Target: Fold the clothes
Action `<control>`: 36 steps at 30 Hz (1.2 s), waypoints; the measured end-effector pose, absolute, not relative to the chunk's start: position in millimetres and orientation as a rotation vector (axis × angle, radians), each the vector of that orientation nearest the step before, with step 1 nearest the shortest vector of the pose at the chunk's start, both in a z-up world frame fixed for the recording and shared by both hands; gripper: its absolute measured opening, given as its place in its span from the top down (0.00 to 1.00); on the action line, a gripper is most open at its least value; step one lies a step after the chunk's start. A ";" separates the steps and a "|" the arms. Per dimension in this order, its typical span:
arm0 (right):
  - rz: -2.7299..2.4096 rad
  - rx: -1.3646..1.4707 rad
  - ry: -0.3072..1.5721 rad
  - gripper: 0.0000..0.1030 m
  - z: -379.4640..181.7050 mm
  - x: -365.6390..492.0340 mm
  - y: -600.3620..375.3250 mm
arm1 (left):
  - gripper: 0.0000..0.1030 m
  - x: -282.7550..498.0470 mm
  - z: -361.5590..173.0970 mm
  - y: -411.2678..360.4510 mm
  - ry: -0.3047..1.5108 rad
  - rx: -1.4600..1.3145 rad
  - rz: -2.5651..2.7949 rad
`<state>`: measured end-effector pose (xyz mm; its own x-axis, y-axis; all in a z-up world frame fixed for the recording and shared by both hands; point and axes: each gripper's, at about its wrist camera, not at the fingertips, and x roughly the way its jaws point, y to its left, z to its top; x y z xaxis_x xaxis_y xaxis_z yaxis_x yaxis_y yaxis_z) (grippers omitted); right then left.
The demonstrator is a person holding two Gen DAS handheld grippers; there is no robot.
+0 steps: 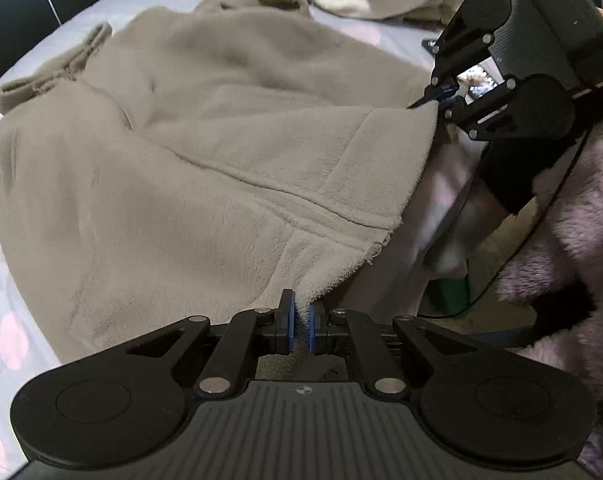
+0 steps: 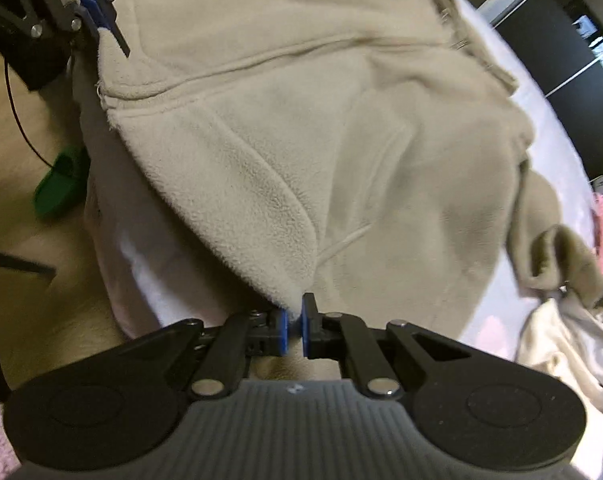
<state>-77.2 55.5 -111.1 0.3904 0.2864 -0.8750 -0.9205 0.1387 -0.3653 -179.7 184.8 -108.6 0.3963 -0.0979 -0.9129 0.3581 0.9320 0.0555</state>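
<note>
Both claws pinch the hem of a beige fleece jacket on the bed.

The fleece jacket [image 1: 205, 168] lies spread over the bed [image 1: 17, 320], its near hem lifted off the edge. It looks soft, thick and limp (likely to sag between grips), so the hem corners seem the right holds. The left gripper [image 1: 302, 326] is clamped on one corner, the right gripper [image 2: 294, 330] on the other, both held low, pointing across the bed.
</note>
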 end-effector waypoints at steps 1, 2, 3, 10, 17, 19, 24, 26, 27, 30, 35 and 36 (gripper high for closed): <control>1.005 -1.072 0.751 0.93 -111.5 -74.8 56.7 | 0.94 -177.8 -112.9 185.2 1.147 0.256 -0.289; 1.012 -1.062 0.763 0.91 -110.3 -71.5 57.0 | 0.92 -176.0 -117.1 185.6 1.165 0.252 -0.285; 1.018 -1.051 0.776 0.88 -109.0 -68.5 57.1 | 0.91 -174.1 -121.4 186.0 1.182 0.248 -0.281; 1.063 -0.901 0.863 0.58 -83.7 -69.0 41.3 | 0.62 -181.4 -100.8 192.9 1.162 0.166 -0.311; 1.050 -0.692 0.916 0.52 -41.2 -53.1 18.3 | 0.45 -183.6 -52.0 236.6 1.056 0.067 -0.145; 0.957 -0.647 0.950 0.52 -38.9 -34.7 9.6 | 0.45 -180.6 -47.8 259.4 1.061 0.036 -0.014; 0.790 -0.550 1.078 0.52 -48.3 4.0 -5.7 | 0.45 -170.7 -54.1 306.2 1.145 -0.028 0.266; 0.757 -0.523 1.120 0.52 -53.7 14.1 -8.3 | 0.45 -169.2 -58.8 319.8 1.155 -0.092 0.308; 0.752 -0.517 1.132 0.51 -57.3 16.5 -7.8 | 0.45 -169.1 -61.7 324.3 1.153 -0.122 0.317; 0.740 -0.512 1.165 0.48 -69.9 18.5 -4.9 | 0.45 -167.1 -71.7 329.8 1.167 -0.170 0.334; 0.750 -0.620 1.158 0.43 -87.2 6.2 7.0 | 0.45 -170.1 -78.8 323.3 1.185 -0.118 0.293; 0.759 -0.656 1.143 0.53 -89.3 1.6 10.3 | 0.44 -170.8 -79.8 321.4 1.185 -0.108 0.293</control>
